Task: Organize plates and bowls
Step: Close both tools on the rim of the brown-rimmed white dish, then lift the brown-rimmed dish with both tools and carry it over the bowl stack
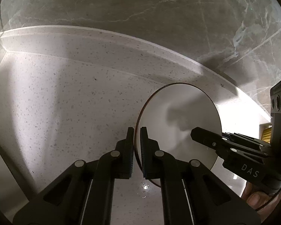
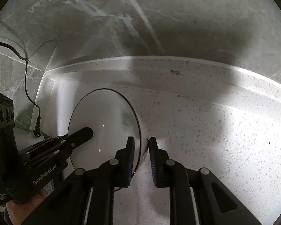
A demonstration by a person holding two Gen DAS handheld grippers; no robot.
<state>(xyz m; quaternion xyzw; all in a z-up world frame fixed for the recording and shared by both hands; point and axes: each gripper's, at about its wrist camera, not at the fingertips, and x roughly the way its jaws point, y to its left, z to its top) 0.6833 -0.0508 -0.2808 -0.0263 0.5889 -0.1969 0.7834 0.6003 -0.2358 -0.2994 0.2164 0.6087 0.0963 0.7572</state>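
On the counter: one white plate (image 1: 179, 116), dark-rimmed, gripped from both sides at once.
Left claw (image 1: 137, 150): clenched on the plate's near-left rim, one pad on each face of the edge.
Right claw (image 2: 142, 157): grasping the opposite rim, with one pad on the plate's inner face and the other against its underside.
Plate pose: looks tilted; whether it touches the counter cannot be told.
Why two grips: my judgement is that opposite pinches keep a thin, smooth rim from pivoting or sliding out.
Why steep approach: both claws angle down, likely to reach under the low edge.
Counter (image 1: 56, 103): pale speckled stone, with a raised lip at the back.
Wall (image 1: 140, 9): grey marbled tile, crossed by shadows.
Cable (image 2: 26, 78): black, runs down the corner to a plug on a pale object.
Bowls: none seen.
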